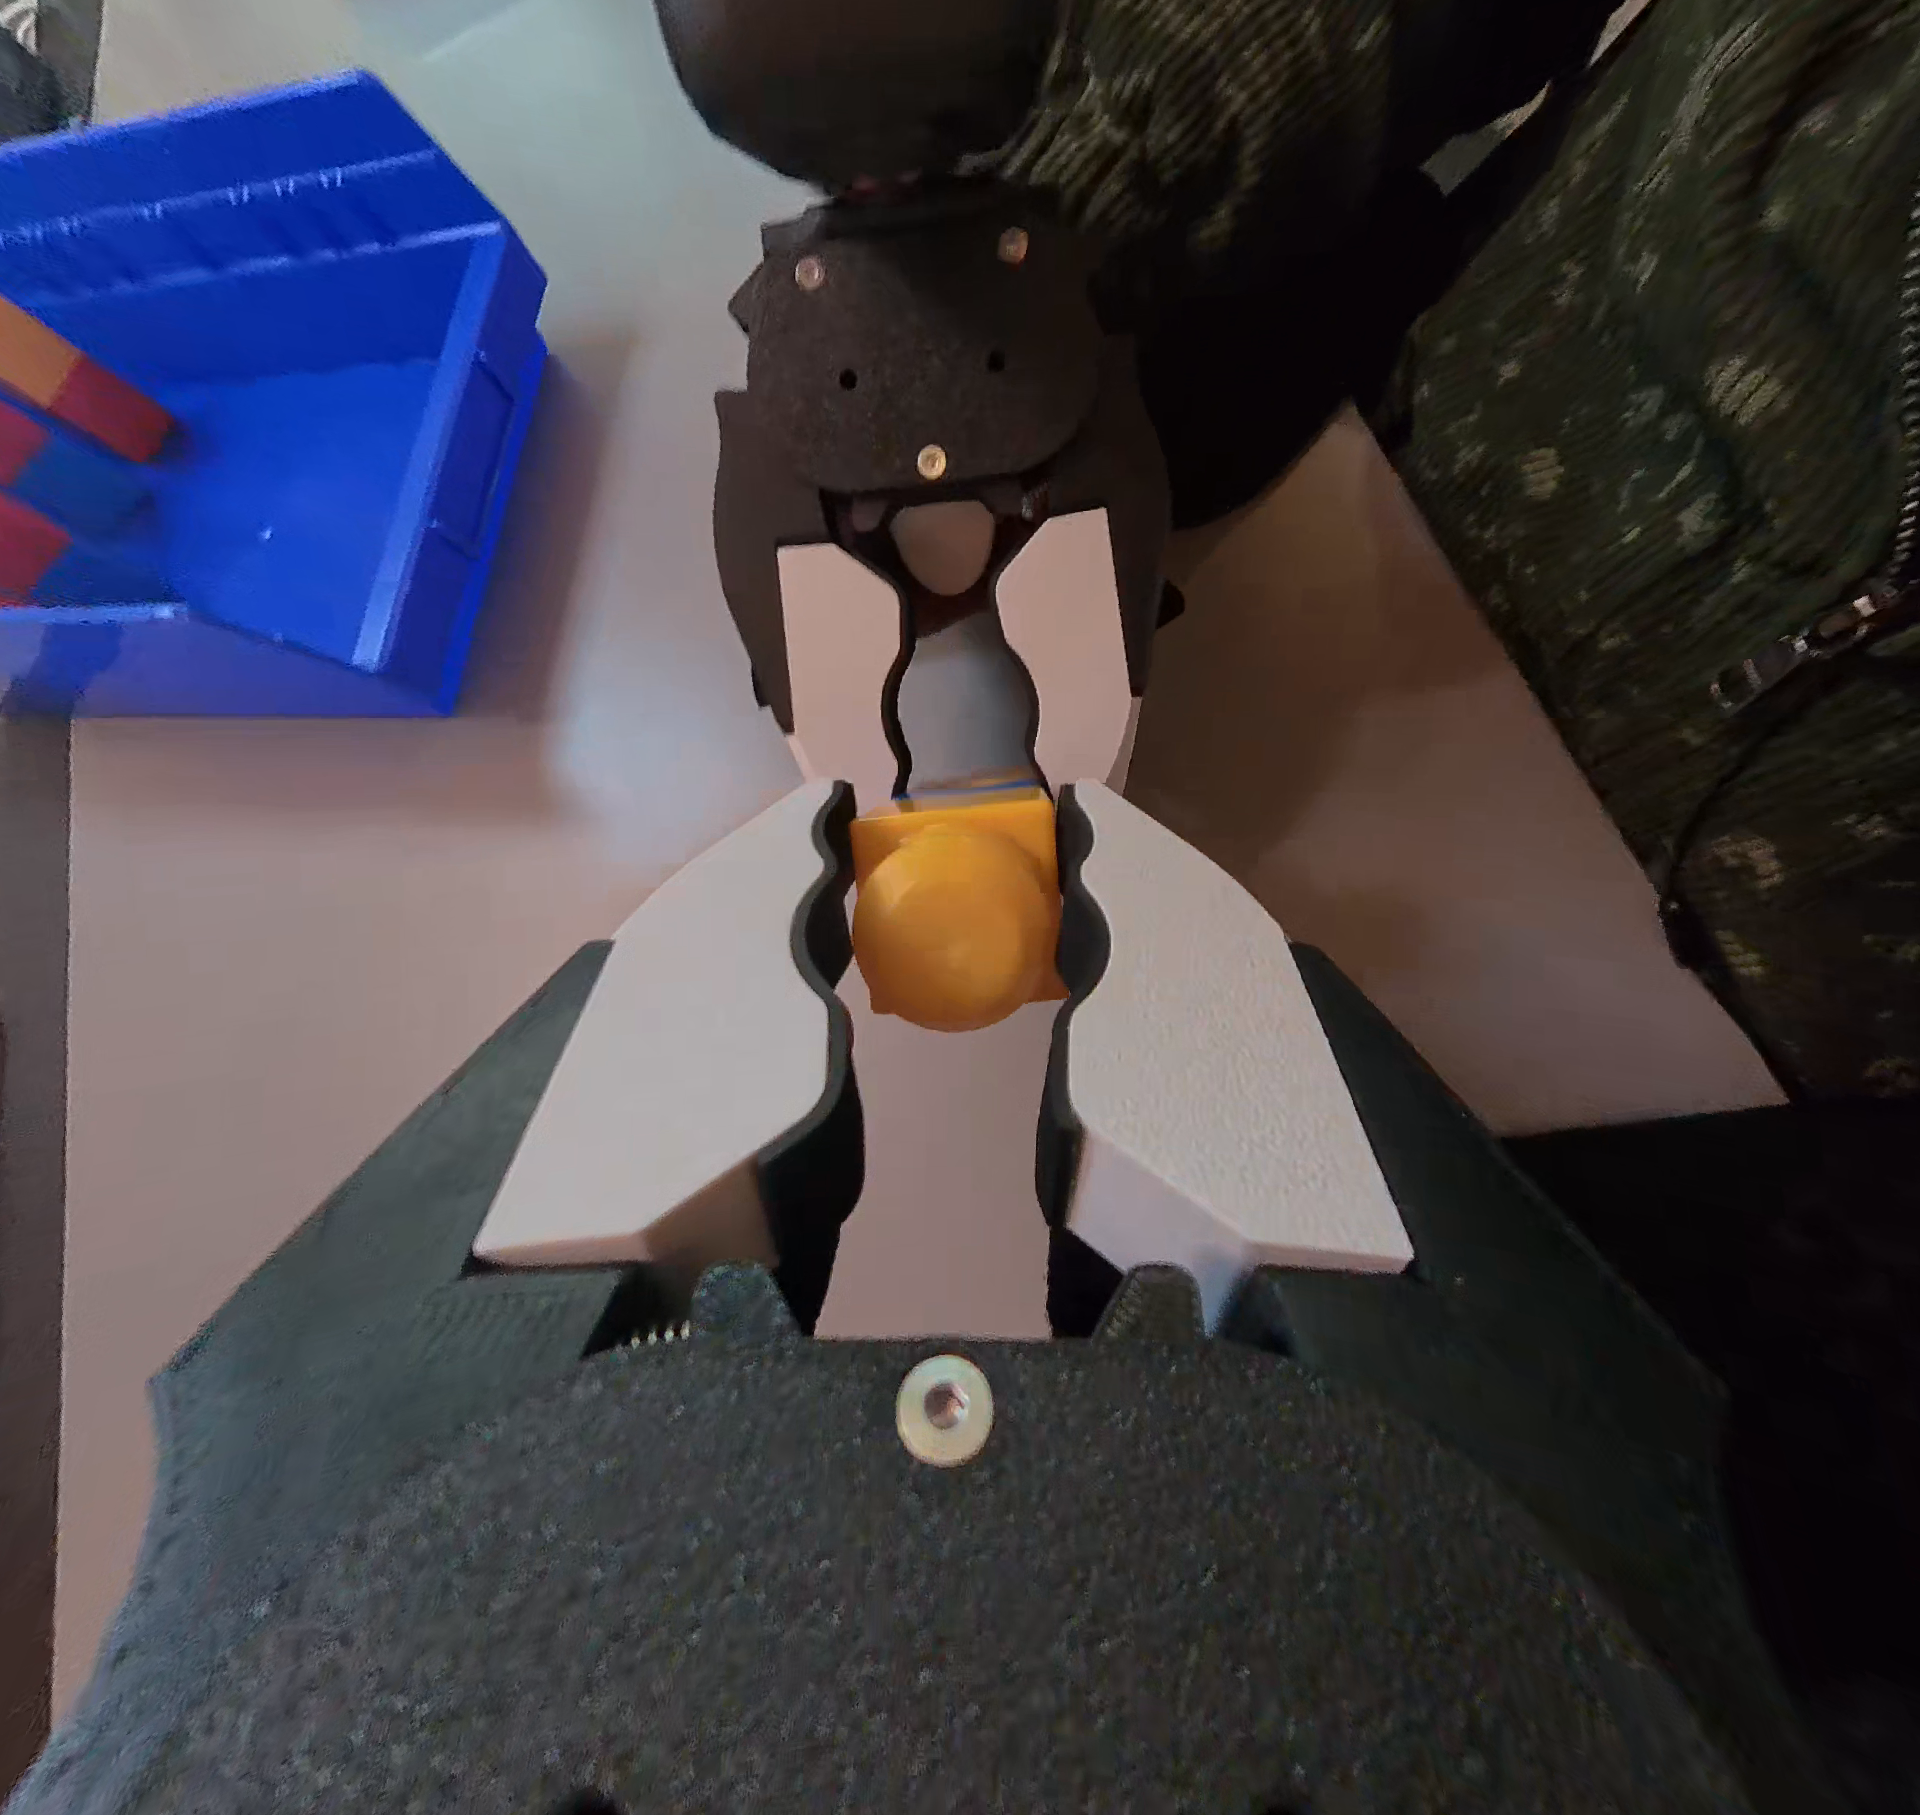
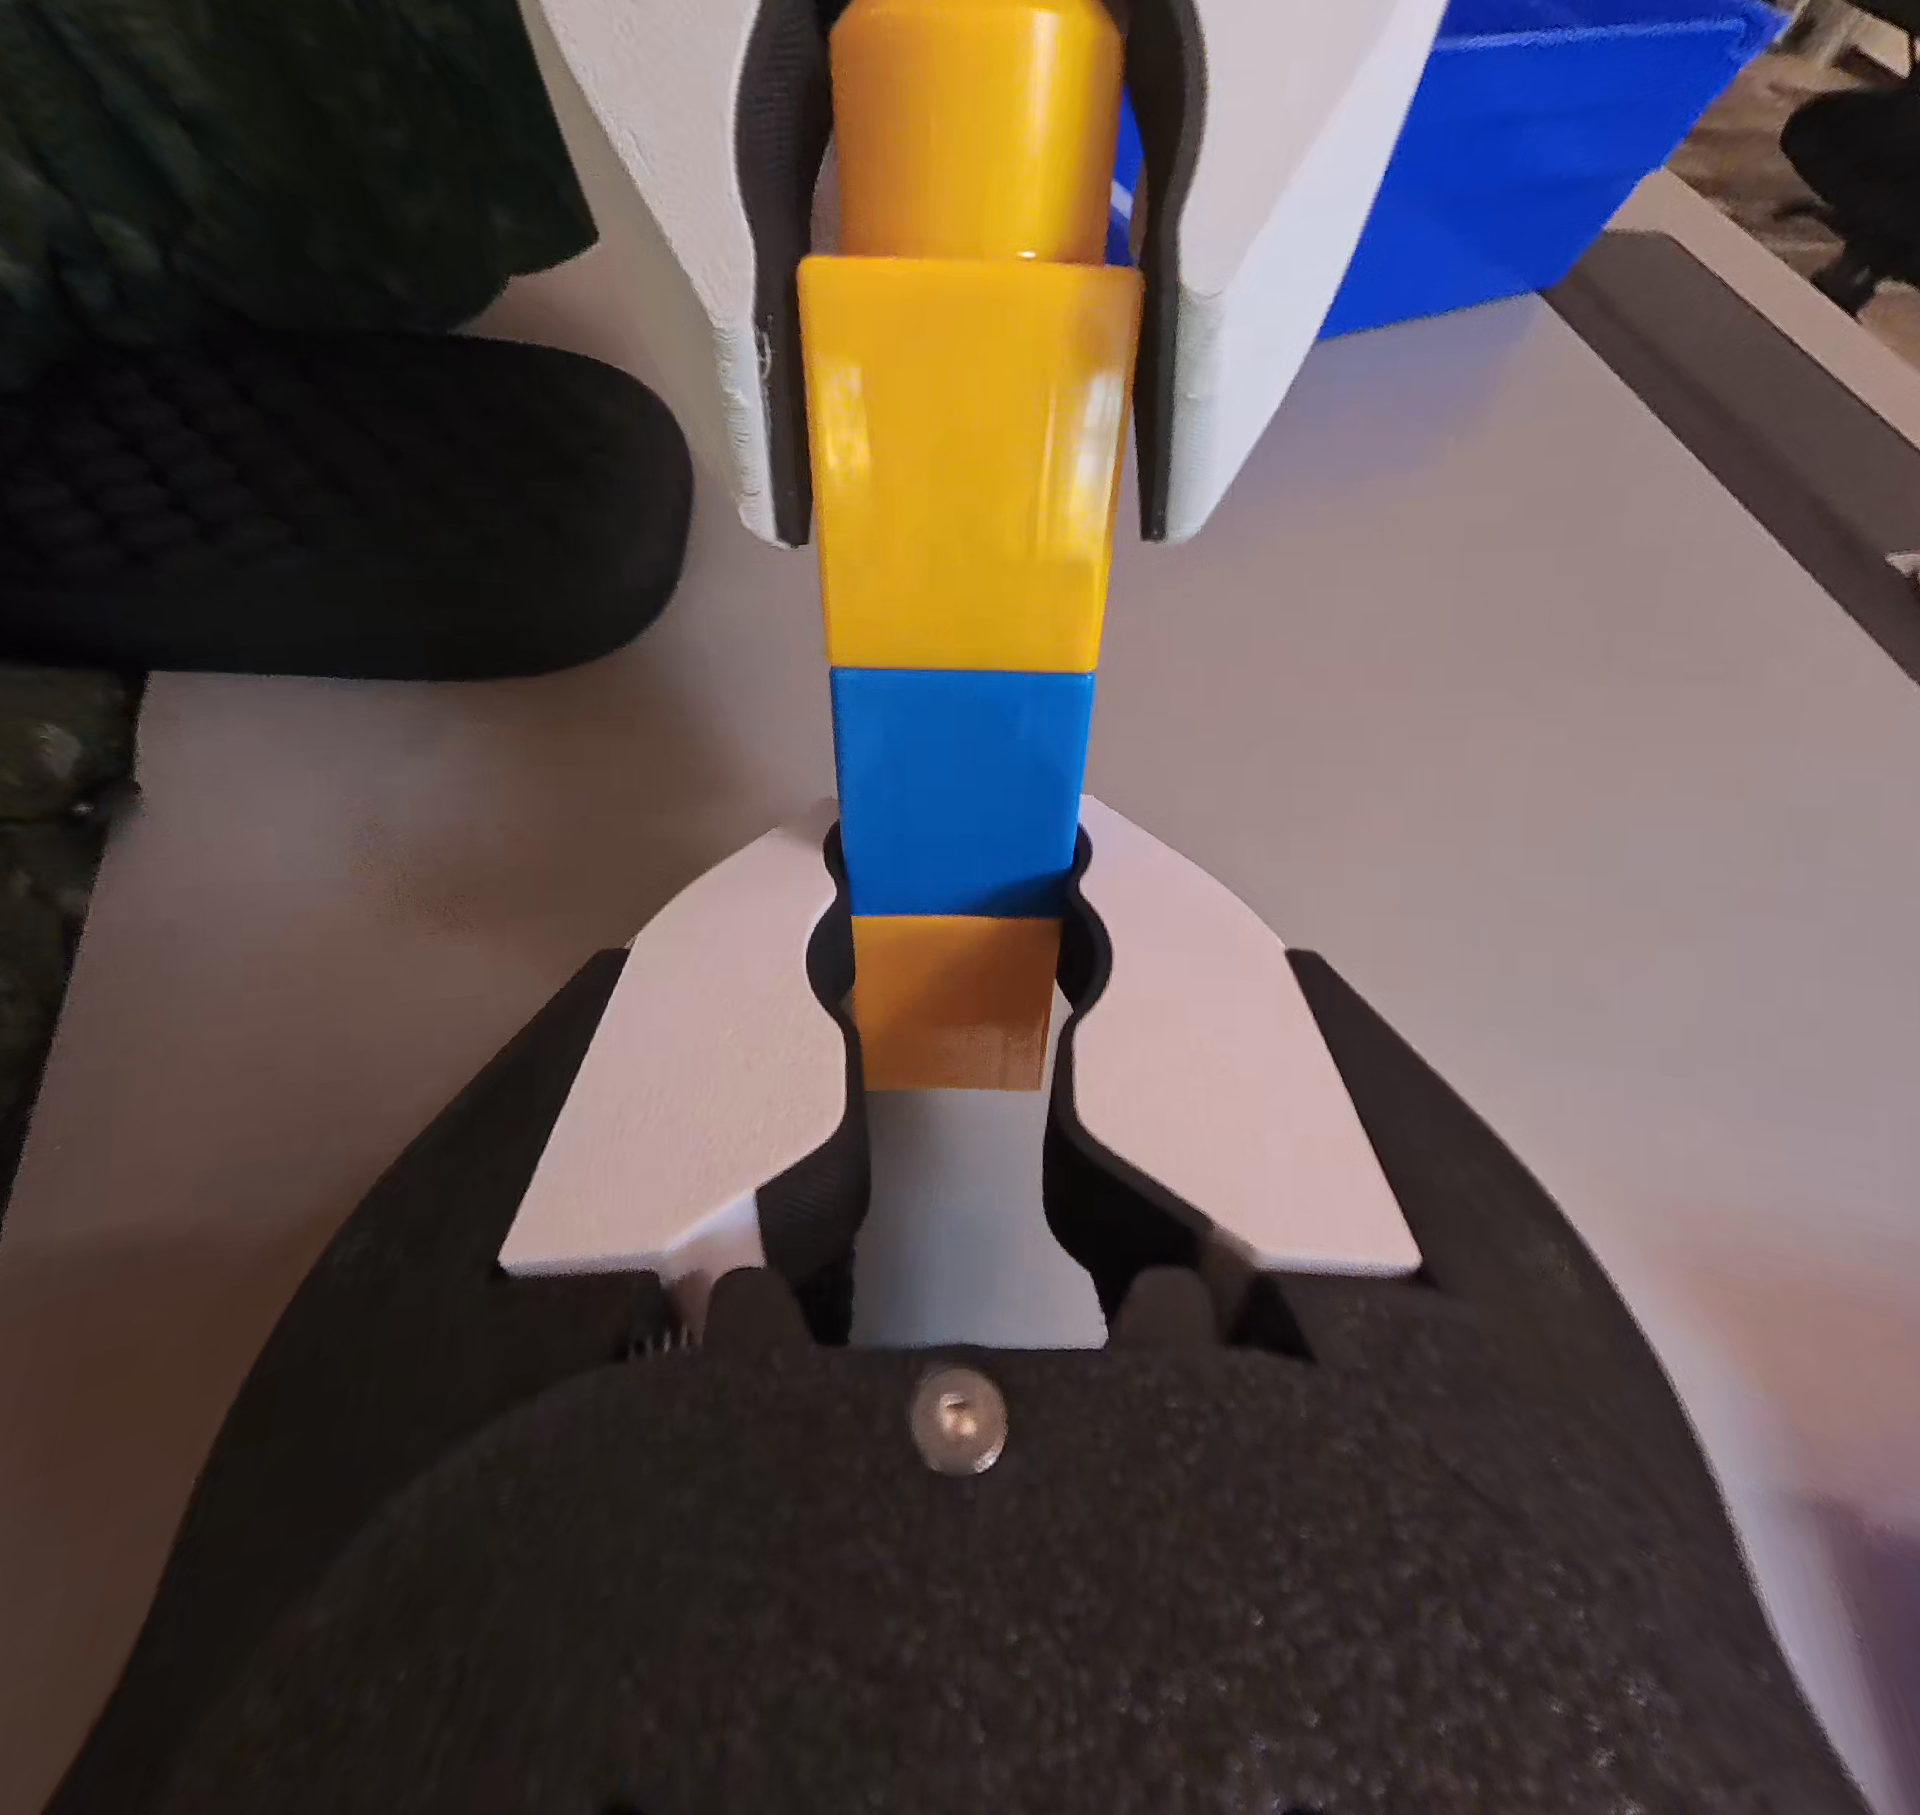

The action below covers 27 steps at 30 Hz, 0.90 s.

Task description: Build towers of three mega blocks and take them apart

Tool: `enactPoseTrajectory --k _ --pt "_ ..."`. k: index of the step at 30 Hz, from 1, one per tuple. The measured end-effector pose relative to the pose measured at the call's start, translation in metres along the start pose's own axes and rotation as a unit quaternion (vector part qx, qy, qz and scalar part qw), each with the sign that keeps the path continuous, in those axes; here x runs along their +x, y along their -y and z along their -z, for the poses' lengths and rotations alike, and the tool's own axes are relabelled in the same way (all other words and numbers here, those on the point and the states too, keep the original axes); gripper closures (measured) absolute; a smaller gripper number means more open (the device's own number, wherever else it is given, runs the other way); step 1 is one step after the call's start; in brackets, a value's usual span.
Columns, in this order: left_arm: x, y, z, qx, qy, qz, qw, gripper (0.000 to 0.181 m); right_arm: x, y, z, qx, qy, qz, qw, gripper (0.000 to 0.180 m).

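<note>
Right wrist view: both grippers (image 2: 956, 944) clamped on 3-block tower (image 2: 961, 622).

The tower (image 2: 961, 685) is three single-stud blocks pressed end to end: a glossy yellow block (image 2: 961, 466) with its round stud outermost, a blue block (image 2: 961, 789) in the middle and a darker orange-yellow block (image 2: 954, 1002) last. It is held off the table.
</note>
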State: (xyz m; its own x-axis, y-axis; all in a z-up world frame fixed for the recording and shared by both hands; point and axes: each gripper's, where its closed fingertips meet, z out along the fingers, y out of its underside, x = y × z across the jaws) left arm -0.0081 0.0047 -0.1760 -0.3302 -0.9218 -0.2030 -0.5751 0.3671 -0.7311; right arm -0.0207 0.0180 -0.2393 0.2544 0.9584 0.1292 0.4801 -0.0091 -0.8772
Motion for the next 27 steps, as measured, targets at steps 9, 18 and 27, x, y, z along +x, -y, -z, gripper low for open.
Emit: enactPoseTrajectory --k 9,18,27 --pt "-0.005 0.014 0.003 0.035 0.017 -0.005 0.999 0.143 0.003 0.01 0.004 0.02 -0.013 0.006 1.0 0.144" --pt "-0.021 0.013 -0.015 0.075 0.042 -0.005 0.996 0.136 0.015 0.028 0.021 0.081 -0.029 -0.012 0.996 0.143" --pt "-0.033 -0.027 -0.012 -0.046 0.065 0.018 0.997 0.139 0.024 0.028 0.029 0.079 -0.03 -0.021 0.996 0.123"
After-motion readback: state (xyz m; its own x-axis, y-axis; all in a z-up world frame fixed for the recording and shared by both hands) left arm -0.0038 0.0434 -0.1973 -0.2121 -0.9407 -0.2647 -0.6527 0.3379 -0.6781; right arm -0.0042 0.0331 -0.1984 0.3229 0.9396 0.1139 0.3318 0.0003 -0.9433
